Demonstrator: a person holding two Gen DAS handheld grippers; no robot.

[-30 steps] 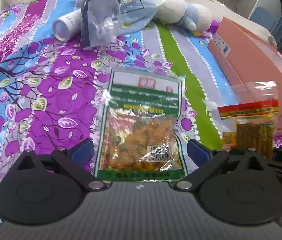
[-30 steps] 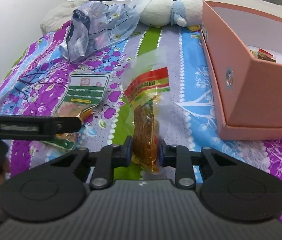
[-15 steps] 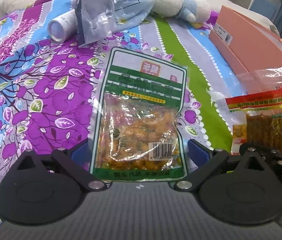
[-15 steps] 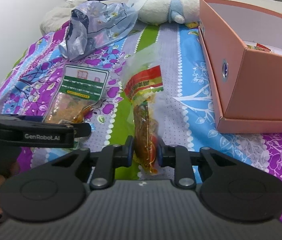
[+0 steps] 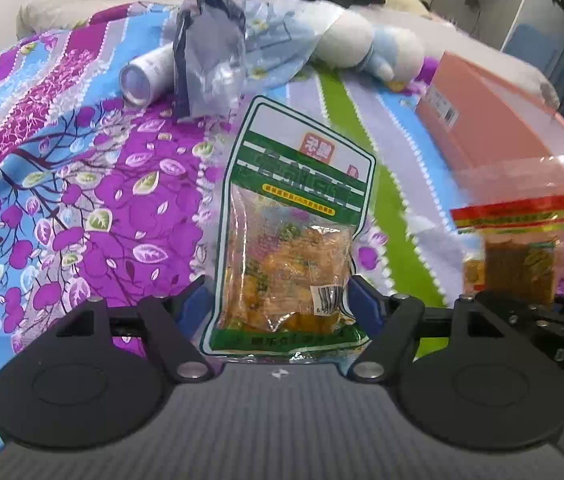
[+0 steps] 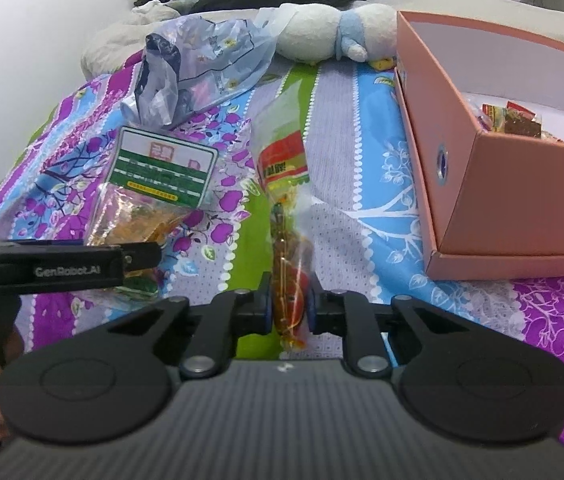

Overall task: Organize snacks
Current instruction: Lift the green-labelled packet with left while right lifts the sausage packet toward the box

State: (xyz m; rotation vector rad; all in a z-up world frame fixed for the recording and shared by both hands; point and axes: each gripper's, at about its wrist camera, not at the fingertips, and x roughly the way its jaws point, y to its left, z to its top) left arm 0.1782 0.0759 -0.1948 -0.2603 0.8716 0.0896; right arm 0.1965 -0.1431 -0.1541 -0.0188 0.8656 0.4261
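A purple, blue and green floral bedspread [image 5: 94,200] covers the bed. Only the right wrist view shows packets inside the open pink cardboard box [image 6: 522,208]. The left gripper [image 5: 282,304] pinches the green-labelled clear snack bag [image 5: 286,248]; the right gripper [image 6: 288,308] clamps the red-labelled clear snack packet [image 6: 286,216], both raised upright.

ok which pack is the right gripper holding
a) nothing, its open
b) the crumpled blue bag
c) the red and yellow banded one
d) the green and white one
c: in the right wrist view the right gripper has its fingers closed on the lower end of the red and yellow banded pack, while the green and white pack sits between the fingers of the left gripper.
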